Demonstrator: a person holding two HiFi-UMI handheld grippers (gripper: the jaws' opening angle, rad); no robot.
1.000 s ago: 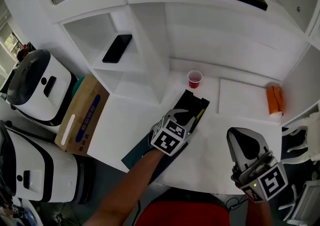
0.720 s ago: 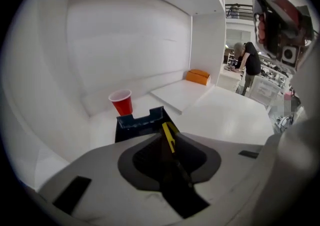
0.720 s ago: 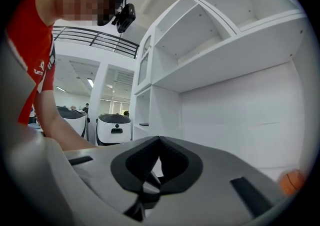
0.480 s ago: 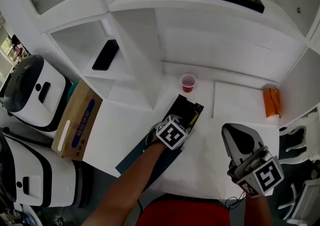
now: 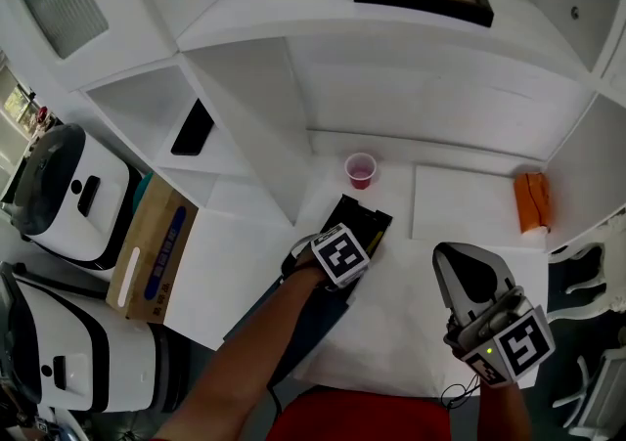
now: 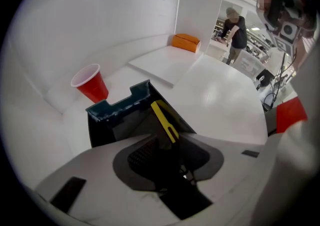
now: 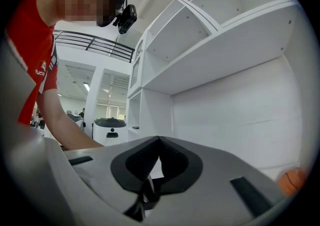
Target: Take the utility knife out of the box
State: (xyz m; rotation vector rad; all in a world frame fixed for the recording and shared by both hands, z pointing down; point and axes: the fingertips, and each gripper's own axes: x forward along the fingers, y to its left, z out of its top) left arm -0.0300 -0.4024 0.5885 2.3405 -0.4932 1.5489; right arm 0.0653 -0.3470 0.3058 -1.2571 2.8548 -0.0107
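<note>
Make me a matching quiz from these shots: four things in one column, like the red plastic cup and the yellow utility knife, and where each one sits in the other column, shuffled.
Things:
1. red plastic cup
2. yellow utility knife
3. orange block
4. flat black phone

Places:
A. inside the open dark box
B. in a shelf cubby at the left
C. at the far right of the white desk, by the wall
D. upright on the desk, just behind the box

Pairs: 1-D, 2-A, 3-C, 4-B.

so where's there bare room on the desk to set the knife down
Bare desk between the box and the right gripper is widest. The white board beside the orange object is bare too. Crowded around the box and red cup.
</note>
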